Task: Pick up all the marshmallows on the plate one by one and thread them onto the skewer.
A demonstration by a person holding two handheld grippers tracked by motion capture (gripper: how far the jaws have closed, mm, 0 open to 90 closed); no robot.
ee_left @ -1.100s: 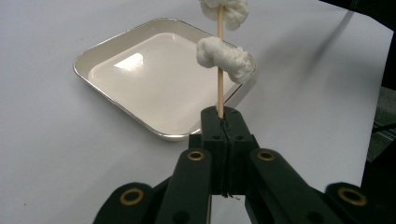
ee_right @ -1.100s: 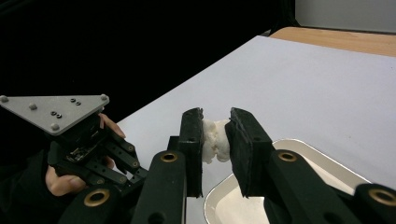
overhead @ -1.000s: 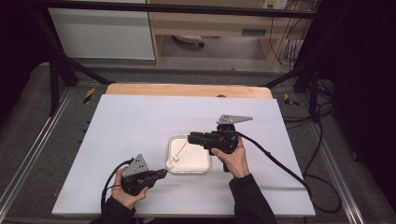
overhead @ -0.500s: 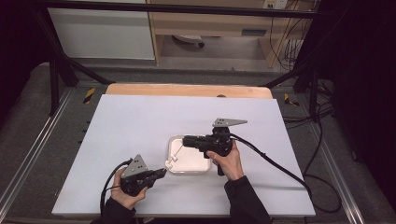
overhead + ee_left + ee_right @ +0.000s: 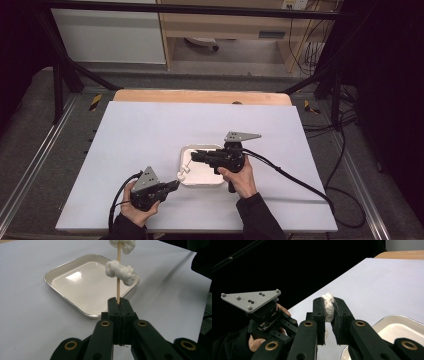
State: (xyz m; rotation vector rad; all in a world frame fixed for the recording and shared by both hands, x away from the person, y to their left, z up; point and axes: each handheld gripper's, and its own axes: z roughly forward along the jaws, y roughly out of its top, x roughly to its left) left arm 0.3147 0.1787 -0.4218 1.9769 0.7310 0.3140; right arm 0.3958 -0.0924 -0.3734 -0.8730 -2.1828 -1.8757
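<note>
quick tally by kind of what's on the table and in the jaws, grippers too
grippers: 2, the left gripper and the right gripper
white tray: 1
wooden skewer: 1, clamped in the left jaws
white fluffy pieces: 2 in the left gripper view, the lower piece and the top piece; the right jaws are shut on a white piece
total: 6

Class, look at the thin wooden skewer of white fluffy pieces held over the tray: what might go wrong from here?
1. The thin wooden skewer is clamped only at its end by the left gripper, so a pull may tilt or snap it.
2. The right gripper squeezes a white fluffy piece that may tear or miss the shallow white tray.
</note>
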